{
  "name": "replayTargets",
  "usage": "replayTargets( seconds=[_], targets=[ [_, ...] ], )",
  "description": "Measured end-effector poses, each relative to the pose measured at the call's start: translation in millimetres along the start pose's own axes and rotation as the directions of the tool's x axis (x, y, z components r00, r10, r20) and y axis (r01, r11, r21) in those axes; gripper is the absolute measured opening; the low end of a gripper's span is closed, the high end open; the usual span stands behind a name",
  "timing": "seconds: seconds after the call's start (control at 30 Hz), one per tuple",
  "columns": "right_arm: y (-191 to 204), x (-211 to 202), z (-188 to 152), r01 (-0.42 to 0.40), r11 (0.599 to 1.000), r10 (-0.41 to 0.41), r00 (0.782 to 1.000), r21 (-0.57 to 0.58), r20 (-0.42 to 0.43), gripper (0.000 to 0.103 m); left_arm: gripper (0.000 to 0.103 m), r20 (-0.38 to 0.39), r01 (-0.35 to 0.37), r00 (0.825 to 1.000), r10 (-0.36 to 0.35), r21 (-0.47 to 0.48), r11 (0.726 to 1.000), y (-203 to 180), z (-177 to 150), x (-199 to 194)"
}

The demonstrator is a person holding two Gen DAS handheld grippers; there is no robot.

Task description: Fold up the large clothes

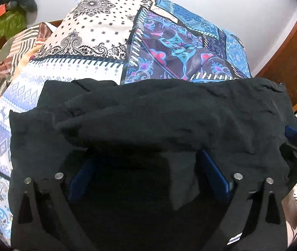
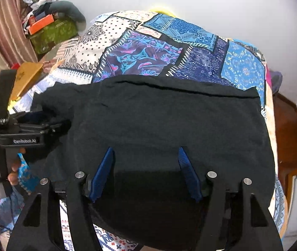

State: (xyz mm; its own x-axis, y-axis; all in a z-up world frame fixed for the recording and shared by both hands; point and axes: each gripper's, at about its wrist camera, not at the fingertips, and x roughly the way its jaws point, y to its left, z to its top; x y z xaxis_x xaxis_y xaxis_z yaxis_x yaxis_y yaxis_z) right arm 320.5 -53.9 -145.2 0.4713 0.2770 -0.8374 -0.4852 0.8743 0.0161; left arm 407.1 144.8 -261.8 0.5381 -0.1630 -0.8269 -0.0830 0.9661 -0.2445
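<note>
So the black garment [image 2: 165, 121] is lying folded over on the patchwork bedspread [image 2: 140, 48], taking up most of the near end of the bed. The left gripper [image 1: 148, 173] has its blue fingers [image 1: 213, 173] spread wide over the cloth, not pinching anything. The right gripper [image 2: 146, 171] sits about half open above the fabric, nothing clamped either.

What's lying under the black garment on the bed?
The black garment lies on a patchwork bedspread of blue, purple and cream printed panels, visible past its far edge and sides. Whatever sits directly beneath the black cloth is covered and cannot be seen.
</note>
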Motion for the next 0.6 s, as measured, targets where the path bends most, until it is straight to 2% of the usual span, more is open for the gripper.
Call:
replayTargets(
  seconds=[0.17,0.27,0.4,0.6],
  targets=[
    [-3,-5,-8,0.049,0.999,-0.048,0.999,0.015,-0.016,0.075,0.097,-0.009,-0.024,1.0,0.024,0.01,1.0,-2,-14,-12],
    [-7,-11,-15,0.055,0.998,-0.054,0.998,0.029,-0.025,0.075,0.097,0.004,-0.044,0.999,0.043,0.04,0.998,-4,-29,-24],
    [-9,-21,-23,0.066,0.997,-0.064,0.997,0.046,-0.037,0.075,0.097,0.006,-0.038,0.999,0.038,0.017,0.999,2,-47,-39],
    [1,-33,-34,0.143,0.989,-0.144,0.988,-0.028,-0.056,0.075,0.097,0.023,-0.082,0.996,0.082,-0.015,0.997,11,-69,-67]
  ],
)
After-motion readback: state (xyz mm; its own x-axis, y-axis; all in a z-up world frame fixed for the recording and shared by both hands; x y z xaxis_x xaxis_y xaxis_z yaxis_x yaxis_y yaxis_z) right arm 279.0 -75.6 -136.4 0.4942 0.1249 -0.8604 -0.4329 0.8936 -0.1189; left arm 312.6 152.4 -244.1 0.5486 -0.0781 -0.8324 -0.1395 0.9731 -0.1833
